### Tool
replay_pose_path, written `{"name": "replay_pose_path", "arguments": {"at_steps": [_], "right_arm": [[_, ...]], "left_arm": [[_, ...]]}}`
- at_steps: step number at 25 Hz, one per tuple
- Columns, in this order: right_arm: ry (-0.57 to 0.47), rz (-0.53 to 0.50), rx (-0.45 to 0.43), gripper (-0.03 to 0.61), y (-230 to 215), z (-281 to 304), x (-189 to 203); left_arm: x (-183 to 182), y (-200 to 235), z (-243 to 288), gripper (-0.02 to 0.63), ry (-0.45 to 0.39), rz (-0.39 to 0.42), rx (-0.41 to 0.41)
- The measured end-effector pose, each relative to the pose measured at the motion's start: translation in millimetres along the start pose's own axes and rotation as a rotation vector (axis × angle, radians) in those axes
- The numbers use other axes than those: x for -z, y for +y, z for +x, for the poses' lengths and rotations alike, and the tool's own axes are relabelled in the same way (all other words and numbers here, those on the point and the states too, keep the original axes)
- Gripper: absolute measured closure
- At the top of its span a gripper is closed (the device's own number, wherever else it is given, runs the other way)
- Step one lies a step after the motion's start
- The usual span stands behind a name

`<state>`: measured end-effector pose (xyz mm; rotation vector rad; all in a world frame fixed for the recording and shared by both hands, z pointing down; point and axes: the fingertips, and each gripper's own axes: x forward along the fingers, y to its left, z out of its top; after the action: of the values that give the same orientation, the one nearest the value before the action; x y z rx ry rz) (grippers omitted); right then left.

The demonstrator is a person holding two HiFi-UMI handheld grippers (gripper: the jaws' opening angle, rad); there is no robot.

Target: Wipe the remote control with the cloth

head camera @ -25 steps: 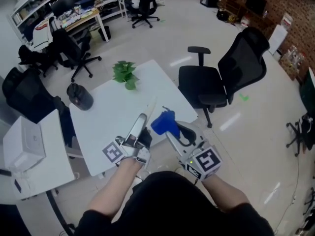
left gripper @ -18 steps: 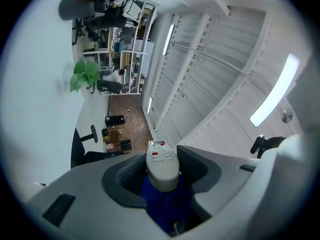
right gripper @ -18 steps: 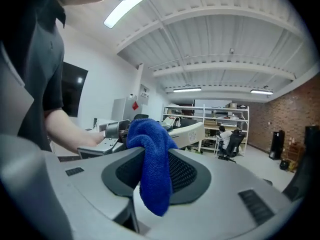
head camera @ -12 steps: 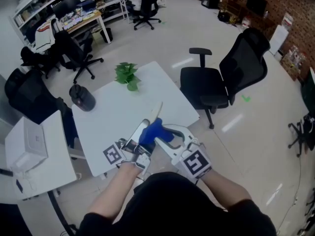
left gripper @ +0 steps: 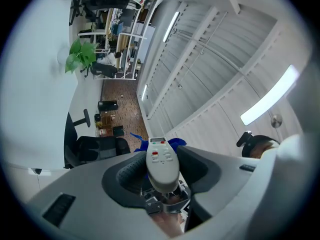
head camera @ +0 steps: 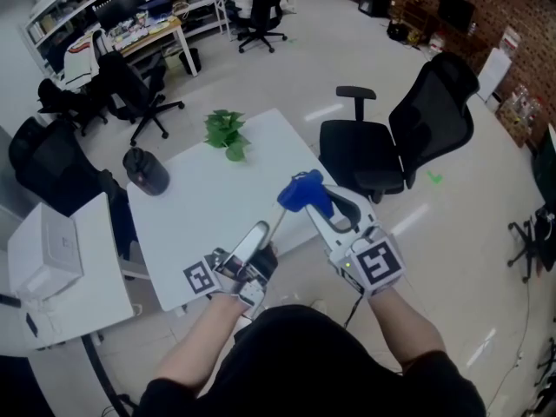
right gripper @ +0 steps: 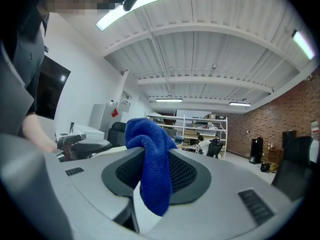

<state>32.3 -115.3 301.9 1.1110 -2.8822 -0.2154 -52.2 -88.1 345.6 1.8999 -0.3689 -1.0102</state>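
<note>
My left gripper (head camera: pixel 261 243) is shut on a light grey remote control (head camera: pixel 253 241), held slanting up over the front of the white table (head camera: pixel 200 207). In the left gripper view the remote control (left gripper: pixel 161 163) sits between the jaws, red buttons near its far end, with the blue cloth (left gripper: pixel 173 143) showing beyond it. My right gripper (head camera: pixel 314 200) is shut on the blue cloth (head camera: pixel 301 191), raised to the right of the remote and apart from it. The cloth (right gripper: pixel 148 159) hangs bunched between the right jaws in the right gripper view.
A green potted plant (head camera: pixel 225 131) stands at the table's far edge and a dark round object (head camera: pixel 145 171) at its left corner. A black office chair (head camera: pixel 395 150) is right of the table. A white cabinet (head camera: pixel 54 268) stands to the left.
The right gripper with the cloth swung left onto the remote's tip, then lifted up and to the right, away from it. The left gripper with the remote shifted slightly.
</note>
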Motion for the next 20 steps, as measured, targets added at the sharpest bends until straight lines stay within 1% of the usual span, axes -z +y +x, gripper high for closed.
{"name": "replay_pose_path", "arguments": {"at_steps": [1, 3, 7, 9, 10, 11, 13, 17, 20], "right_arm": [[-0.017, -0.004, -0.009, 0.443, 3, -3, -4], [-0.025, -0.028, -0.069, 0.443, 21, -6, -5], [0.06, -0.066, -0.247, 0.442, 75, -5, 18], [0.093, -0.057, -0.307, 0.443, 94, -2, 26], [0.097, -0.05, -0.324, 0.443, 99, 0, 28], [0.093, -0.042, -0.33, 0.443, 100, 2, 28], [0.074, -0.02, -0.315, 0.443, 93, 5, 26], [0.052, 0.01, -0.22, 0.443, 56, 9, 20], [0.044, 0.018, -0.157, 0.443, 31, 12, 17]], "left_arm": [[-4, 0, 0, 0.417, -0.014, 0.002, 0.003], [-15, -2, 2, 0.417, -0.044, 0.01, 0.01], [-34, -5, 8, 0.417, -0.086, 0.026, 0.026], [-37, -7, 11, 0.417, -0.087, 0.031, 0.033], [-36, -8, 12, 0.417, -0.08, 0.031, 0.035], [-33, -8, 13, 0.417, -0.067, 0.03, 0.035], [-23, -7, 13, 0.417, -0.029, 0.028, 0.028], [-7, -3, 6, 0.417, 0.037, 0.033, 0.003], [5, -3, 0, 0.417, 0.079, 0.057, -0.009]]}}
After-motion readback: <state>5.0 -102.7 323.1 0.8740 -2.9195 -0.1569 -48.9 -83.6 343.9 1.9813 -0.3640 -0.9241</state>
